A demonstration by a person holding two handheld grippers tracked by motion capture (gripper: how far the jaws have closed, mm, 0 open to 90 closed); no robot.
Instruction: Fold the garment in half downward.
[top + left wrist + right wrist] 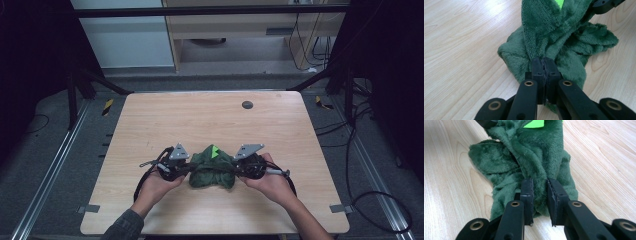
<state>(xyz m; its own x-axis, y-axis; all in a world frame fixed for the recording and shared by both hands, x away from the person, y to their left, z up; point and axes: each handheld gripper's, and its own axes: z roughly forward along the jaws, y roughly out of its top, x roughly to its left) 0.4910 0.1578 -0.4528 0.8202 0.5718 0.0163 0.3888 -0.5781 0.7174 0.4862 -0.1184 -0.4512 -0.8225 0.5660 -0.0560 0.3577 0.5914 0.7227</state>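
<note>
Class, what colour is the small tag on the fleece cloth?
Bright green tag on the dark green fleece cloth; right gripper view shows it best.

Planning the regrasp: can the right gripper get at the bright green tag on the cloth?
Probably yes. The tag sits exposed on top of the cloth, and the right gripper already has cloth between its jaws, just below it.

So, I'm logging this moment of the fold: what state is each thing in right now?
green cloth: bunched in a heap on the table, a bright green tag showing on top.
left gripper: jaws shut on an edge of the green cloth.
right gripper: jaws parted, a fold of the cloth between them; whether the pads still press it is unclear.
table: the cloth lies on it near the person's side.
</note>
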